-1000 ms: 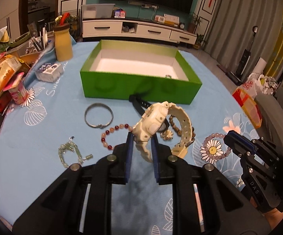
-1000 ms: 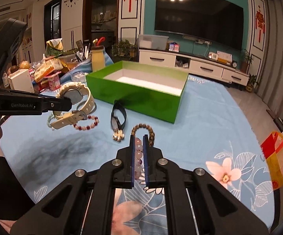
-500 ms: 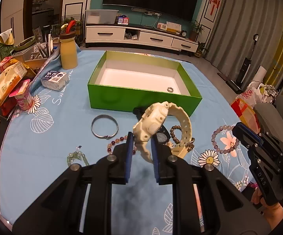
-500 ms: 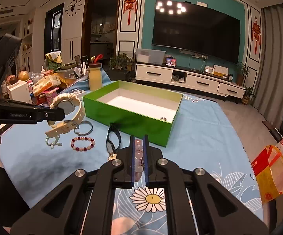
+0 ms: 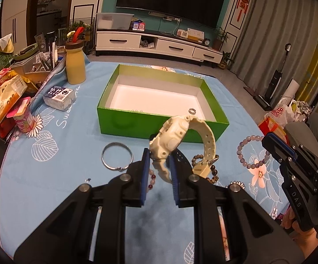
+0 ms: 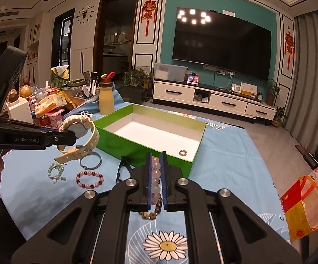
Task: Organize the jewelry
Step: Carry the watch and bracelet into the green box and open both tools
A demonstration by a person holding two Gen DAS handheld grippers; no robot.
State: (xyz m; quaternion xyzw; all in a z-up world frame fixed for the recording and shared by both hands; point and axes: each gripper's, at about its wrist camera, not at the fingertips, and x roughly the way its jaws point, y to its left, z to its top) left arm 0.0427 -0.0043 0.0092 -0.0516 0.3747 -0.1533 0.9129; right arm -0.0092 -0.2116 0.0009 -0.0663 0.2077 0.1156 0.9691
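My left gripper (image 5: 159,160) is shut on the strap of a cream watch (image 5: 172,136) and holds it in the air just short of the green box (image 5: 159,125). My right gripper (image 6: 155,160) is shut on a pale purple bead bracelet (image 6: 155,176), which hangs from it at the right in the left wrist view (image 5: 250,151). The box holds a small crown ring (image 6: 182,153). On the blue cloth lie a silver bangle (image 5: 117,156), a red bead bracelet (image 6: 89,179), a green bracelet (image 6: 55,171), a brown bead bracelet (image 5: 211,171) and a black watch (image 6: 121,169).
A yellow bottle (image 5: 75,66) and a small pack (image 5: 59,95) stand left of the box. Snack packs and boxes (image 5: 7,101) crowd the table's left edge. A red and yellow bag (image 6: 302,206) sits at the right edge.
Both grippers have risen and moved toward the green box, carrying the cream watch and the pale purple bracelet with them. The jewelry on the cloth has not moved.
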